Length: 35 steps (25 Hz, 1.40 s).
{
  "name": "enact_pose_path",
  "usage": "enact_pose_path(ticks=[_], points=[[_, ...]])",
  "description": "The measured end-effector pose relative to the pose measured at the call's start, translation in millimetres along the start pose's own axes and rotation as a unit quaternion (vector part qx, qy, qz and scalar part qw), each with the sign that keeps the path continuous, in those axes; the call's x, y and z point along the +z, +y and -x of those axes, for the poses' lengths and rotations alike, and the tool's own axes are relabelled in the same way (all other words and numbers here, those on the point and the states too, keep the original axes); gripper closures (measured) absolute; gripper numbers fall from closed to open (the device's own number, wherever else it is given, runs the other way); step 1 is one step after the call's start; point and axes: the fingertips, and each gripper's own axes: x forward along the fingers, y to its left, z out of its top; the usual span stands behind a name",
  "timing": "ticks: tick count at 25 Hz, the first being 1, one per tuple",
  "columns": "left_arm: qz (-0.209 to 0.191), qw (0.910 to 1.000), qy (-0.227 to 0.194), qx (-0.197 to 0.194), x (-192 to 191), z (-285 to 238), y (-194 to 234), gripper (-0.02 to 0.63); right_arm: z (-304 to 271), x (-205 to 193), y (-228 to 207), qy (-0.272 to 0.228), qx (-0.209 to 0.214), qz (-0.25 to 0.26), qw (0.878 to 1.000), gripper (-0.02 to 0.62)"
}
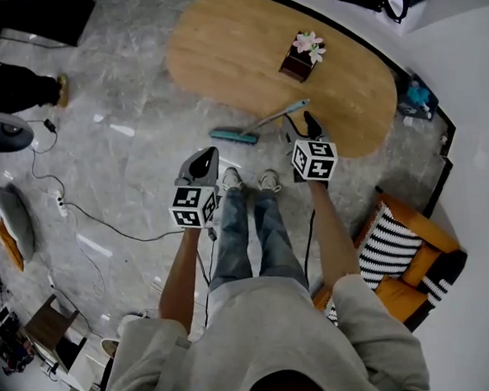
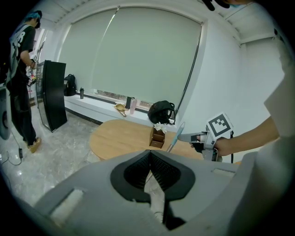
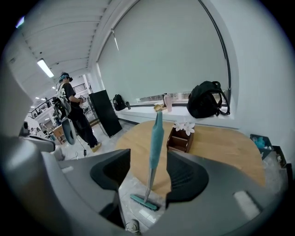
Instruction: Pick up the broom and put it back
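The broom leans against the oval wooden table (image 1: 244, 50), its teal brush head (image 1: 233, 136) on the grey floor and its teal-gripped handle (image 1: 279, 112) slanting up to the table edge. My right gripper (image 1: 309, 124) is at the handle's top end. In the right gripper view the handle (image 3: 156, 133) stands upright in the gap of the open right gripper (image 3: 148, 173), with neither pad touching it. My left gripper (image 1: 203, 160) hangs over the floor left of the broom, its jaws shut and empty (image 2: 150, 168). The left gripper view also shows the handle (image 2: 176, 135) beside the right gripper (image 2: 196, 137).
A wooden box with flowers (image 1: 300, 56) sits on the table. My own feet (image 1: 248, 180) stand just before the brush head. A striped armchair (image 1: 396, 247) is at the right. Cables (image 1: 80, 213) cross the floor at left, where another person (image 1: 15, 87) stands. A black backpack (image 3: 207, 99) rests on the window ledge.
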Motion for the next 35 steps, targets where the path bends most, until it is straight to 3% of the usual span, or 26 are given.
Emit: enact_pose_path(ticks=[12, 14, 35], points=[[-0.005, 1.0000, 0.005, 0.000, -4, 2, -2, 0.603, -31, 1, -11, 0.027, -0.018, -0.016, 0.999, 0.446], [-0.005, 1.0000, 0.005, 0.001, -5, 3, -2, 0.603, -32, 3, -12, 0.025, -0.023, -0.016, 0.999, 0.497], [-0.006, 1.0000, -0.005, 0.004, 3, 14, 1, 0.603, 55, -47, 52, 0.012, 0.013, 0.025, 1.000, 0.502]])
